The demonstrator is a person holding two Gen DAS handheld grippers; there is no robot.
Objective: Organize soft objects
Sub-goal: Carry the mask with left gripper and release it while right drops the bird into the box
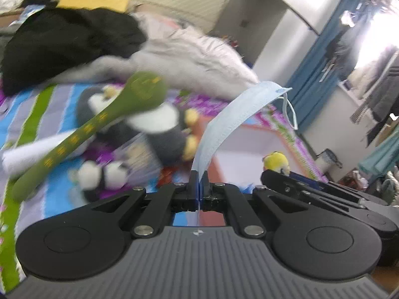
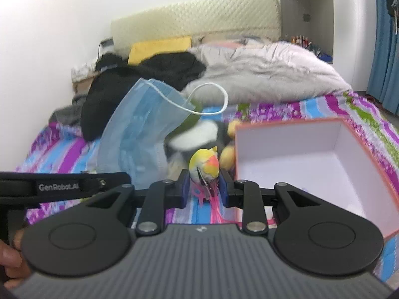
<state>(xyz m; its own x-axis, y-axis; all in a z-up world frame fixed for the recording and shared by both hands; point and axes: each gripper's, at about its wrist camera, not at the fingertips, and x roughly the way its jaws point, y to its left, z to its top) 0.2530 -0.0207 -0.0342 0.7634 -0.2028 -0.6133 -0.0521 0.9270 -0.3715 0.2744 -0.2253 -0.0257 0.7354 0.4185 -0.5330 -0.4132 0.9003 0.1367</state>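
Two tongs are in use, one per hand. The left tongs [image 1: 198, 182] are fully closed, their pads pinching one edge of a single pale blue pleated face mask [image 1: 234, 117] that rises from the jaws toward one o'clock, its white ear loop dangling at the far end. The right tongs [image 2: 202, 186] stand partly closed around one small yellow plush bird with an orange cheek patch [image 2: 204, 165]; both blue pads press its sides and pink strands hang below it. In the right wrist view the mask shows again at ten o'clock of the bird, and one bare hand [image 2: 10, 259] holds the other tool's handle at eight o'clock.

One open square box, orange outside and white inside [image 2: 349, 149], lies on the bed at three o'clock of the right tongs, just beside them. Ahead of the left tongs, on the striped purple, blue and green bedspread [image 1: 27, 117], lie one long green plush snake with yellow markings [image 1: 104, 117], one large grey-and-white plush penguin [image 1: 162, 129] under its head, and one small black-and-white plush toy [image 1: 102, 174] at ten o'clock. Farther back sit one black garment heap [image 1: 69, 42], one rumpled pale quilt [image 1: 189, 57] and one yellow pillow [image 1: 92, 0].
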